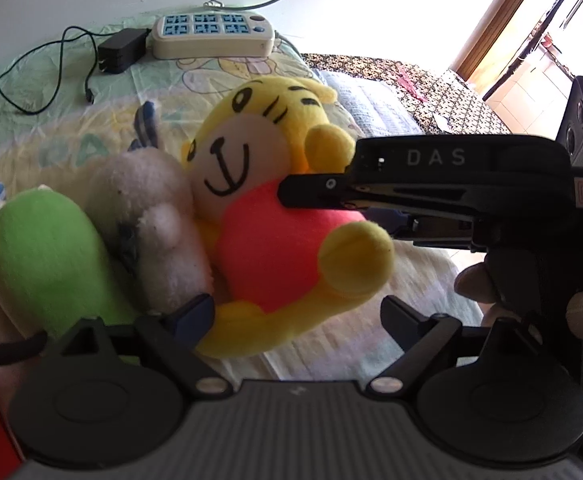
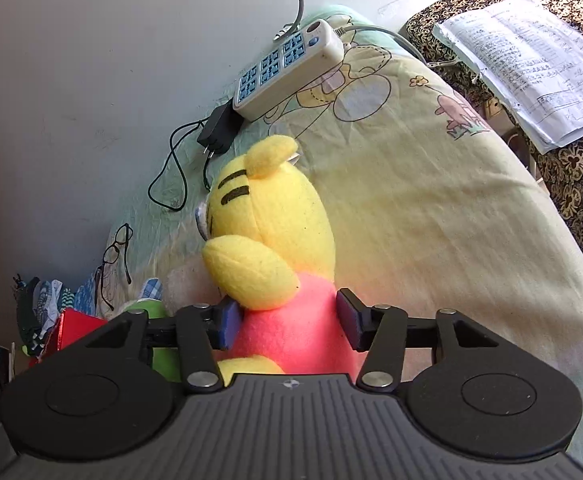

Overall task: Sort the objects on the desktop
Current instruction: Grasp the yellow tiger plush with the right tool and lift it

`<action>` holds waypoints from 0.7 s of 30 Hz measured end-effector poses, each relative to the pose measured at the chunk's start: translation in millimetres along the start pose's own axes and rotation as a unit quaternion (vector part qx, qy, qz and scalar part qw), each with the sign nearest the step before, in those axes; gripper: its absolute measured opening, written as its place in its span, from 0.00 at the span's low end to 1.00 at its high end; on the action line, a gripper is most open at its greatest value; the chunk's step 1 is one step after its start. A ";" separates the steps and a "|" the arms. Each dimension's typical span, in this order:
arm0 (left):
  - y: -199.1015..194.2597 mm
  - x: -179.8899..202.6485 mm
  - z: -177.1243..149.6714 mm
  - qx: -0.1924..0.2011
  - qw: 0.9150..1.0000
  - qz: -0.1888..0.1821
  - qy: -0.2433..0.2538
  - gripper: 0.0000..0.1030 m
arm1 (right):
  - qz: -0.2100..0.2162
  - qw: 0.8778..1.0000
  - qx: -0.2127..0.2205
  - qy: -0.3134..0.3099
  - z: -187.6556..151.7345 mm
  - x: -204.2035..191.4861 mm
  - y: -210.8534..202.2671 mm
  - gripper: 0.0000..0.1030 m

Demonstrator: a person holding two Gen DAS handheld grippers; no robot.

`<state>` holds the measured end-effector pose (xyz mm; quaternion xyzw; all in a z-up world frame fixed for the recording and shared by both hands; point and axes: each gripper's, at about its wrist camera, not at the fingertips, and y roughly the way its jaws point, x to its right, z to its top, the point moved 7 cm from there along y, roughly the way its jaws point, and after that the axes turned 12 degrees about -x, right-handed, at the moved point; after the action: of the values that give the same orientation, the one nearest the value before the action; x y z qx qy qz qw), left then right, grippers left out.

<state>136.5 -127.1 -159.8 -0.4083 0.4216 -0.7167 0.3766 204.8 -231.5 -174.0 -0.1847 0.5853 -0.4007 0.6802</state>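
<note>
A yellow plush tiger with a pink belly [image 1: 275,240] lies on the cartoon-print sheet [image 1: 71,136], leaning against a grey-white plush [image 1: 159,216] and a green plush [image 1: 47,256]. My left gripper [image 1: 297,320] is open, its fingers either side of the tiger's lower body. My right gripper [image 2: 287,320] is shut on the tiger's pink body [image 2: 291,328]; in the left wrist view its finger [image 1: 319,192] presses the tiger's chest. The tiger's head [image 2: 275,216] faces away in the right wrist view.
A beige power strip [image 1: 211,36] and a black adapter [image 1: 121,50] with its cord lie near the wall. Glasses [image 2: 115,256], clothes and a red box [image 2: 75,328] sit at the left. Papers [image 2: 531,60] lie on a patterned cloth at the right.
</note>
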 end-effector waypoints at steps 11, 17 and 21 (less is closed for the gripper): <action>-3.6 50.2 -11.4 -0.010 0.996 -0.018 0.082 0.89 | 0.030 0.999 0.011 0.043 -13.5 30.0 -36.3 0.30; -9.8 58.0 -3.0 0.002 0.995 -0.033 0.095 0.91 | 0.011 0.996 0.037 0.076 -23.6 64.0 -58.4 0.28; -2.2 62.2 15.1 -0.001 0.994 -0.025 0.106 0.91 | 0.017 0.994 0.055 0.096 -26.0 73.8 -64.2 0.33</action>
<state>125.9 -185.8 -136.4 -0.3408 0.4492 -0.7650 0.3113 158.6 -321.2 -182.0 -0.0976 0.6279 -0.4367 0.6368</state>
